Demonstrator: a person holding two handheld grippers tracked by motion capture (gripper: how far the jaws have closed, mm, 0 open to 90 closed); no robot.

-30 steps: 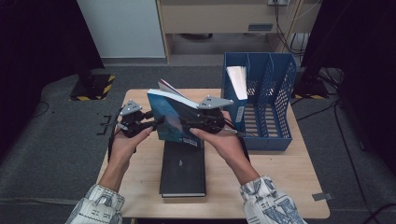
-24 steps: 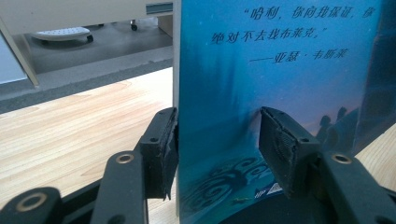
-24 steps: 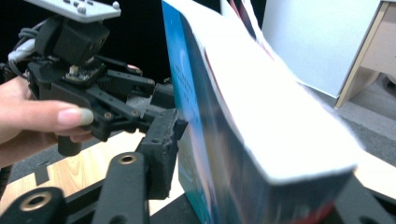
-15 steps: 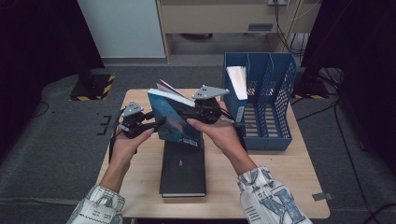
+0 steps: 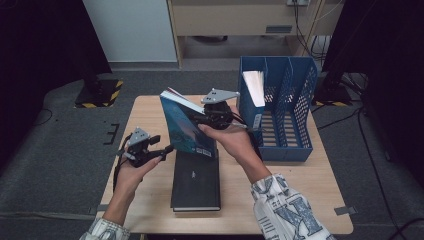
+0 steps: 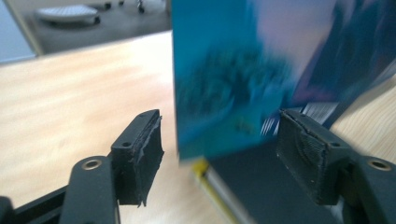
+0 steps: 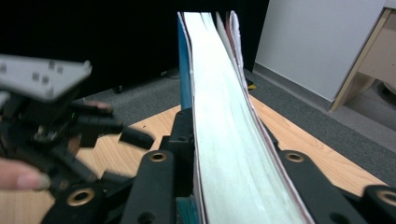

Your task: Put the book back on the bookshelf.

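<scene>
— High view: what changed? 
— The left gripper [image 5: 159, 149] has let go of the blue book [image 5: 186, 125] and dropped back toward the table's [image 5: 150, 107] left edge; the right gripper [image 5: 210, 118] alone holds it upright above the black book [image 5: 196, 179], near the blue file rack [image 5: 280, 112].

— Left gripper view? 
— Jaws apart, the blue book's [image 6: 243, 79] cover just beyond them.

— Right gripper view? 
— Jaws clamped on its pages [image 7: 224, 140]. The handover looks complete; racking likely comes next.

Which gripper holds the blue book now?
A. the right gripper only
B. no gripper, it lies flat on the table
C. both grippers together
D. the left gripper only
A: the right gripper is clamped on the blue book, while the left gripper stands open and apart from it.
</scene>
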